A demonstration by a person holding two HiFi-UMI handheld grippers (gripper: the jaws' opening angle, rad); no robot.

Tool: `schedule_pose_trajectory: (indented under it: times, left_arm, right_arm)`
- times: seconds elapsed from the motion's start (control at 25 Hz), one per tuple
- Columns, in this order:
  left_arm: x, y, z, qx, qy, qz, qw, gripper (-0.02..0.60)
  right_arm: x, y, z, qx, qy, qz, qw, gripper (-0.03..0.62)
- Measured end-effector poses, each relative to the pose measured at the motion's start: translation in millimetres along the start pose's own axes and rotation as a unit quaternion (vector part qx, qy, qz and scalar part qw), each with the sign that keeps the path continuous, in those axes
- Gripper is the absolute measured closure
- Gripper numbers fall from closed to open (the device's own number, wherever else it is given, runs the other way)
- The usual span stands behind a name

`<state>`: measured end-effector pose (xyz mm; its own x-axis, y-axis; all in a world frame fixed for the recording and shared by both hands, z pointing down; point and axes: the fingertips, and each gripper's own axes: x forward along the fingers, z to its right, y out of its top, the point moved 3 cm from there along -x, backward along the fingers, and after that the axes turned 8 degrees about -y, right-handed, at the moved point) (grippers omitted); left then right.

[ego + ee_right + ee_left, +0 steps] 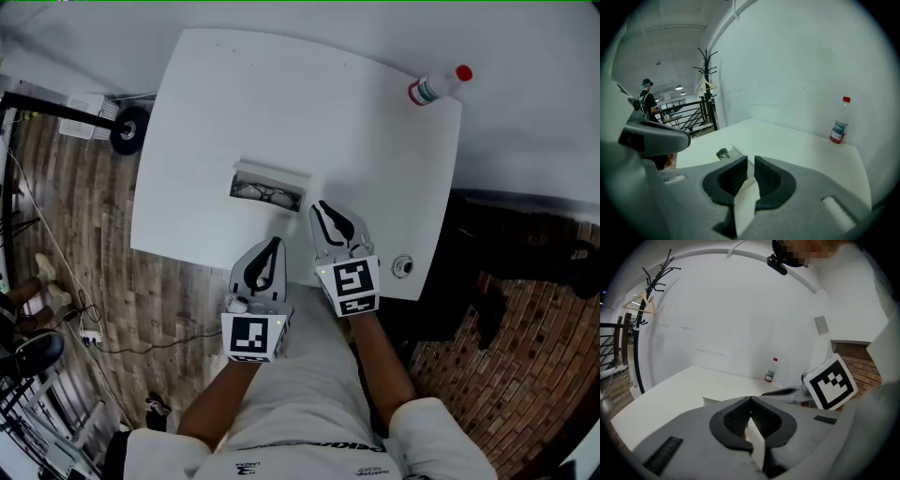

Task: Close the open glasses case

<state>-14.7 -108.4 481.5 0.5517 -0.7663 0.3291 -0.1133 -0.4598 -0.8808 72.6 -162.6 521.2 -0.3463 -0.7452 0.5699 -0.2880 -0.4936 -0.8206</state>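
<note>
While glasses case (269, 187) lies open, right tongs (323, 207) beside

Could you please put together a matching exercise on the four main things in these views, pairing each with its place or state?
Things:
1. glasses case
2. bottle
3. left gripper
4. right gripper

Places and states:
A. jaws a narrow slit apart, tips just right of the case
B. red cap, at the far right corner of the table
C. lid up, glasses lying inside
D. jaws closed tip to tip, nothing between them

Pairs: 1-C, 2-B, 3-D, 4-A
</note>
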Motion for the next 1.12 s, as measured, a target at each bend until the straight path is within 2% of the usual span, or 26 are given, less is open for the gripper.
schedule_pose_trajectory:
  times: [0.44, 0.76, 1.0, 1.12]
  left_arm:
    - [7, -7, -6, -0.011, 0.004, 0.000, 0.9999, 0.583]
    - [7, -10, -10, -0.018, 0.010, -0.001, 0.9998, 0.584]
    - [7, -14, -14, -0.022, 0.012, -0.003, 0.9997, 0.584]
    - [7, -15, -18, -0.023, 0.016, -0.004, 0.9996, 0.584]
  right_arm:
    - [21, -12, 2, -0.093, 0.013, -0.025, 0.995, 0.560]
    - [36, -23, -2, -0.209, 0.012, -0.038, 0.977, 0.556]
    - [50, -32, -3, -0.245, 0.014, -0.049, 0.968, 0.557]
    - [53, -32, -3, -0.248, 0.013, -0.048, 0.967, 0.556]
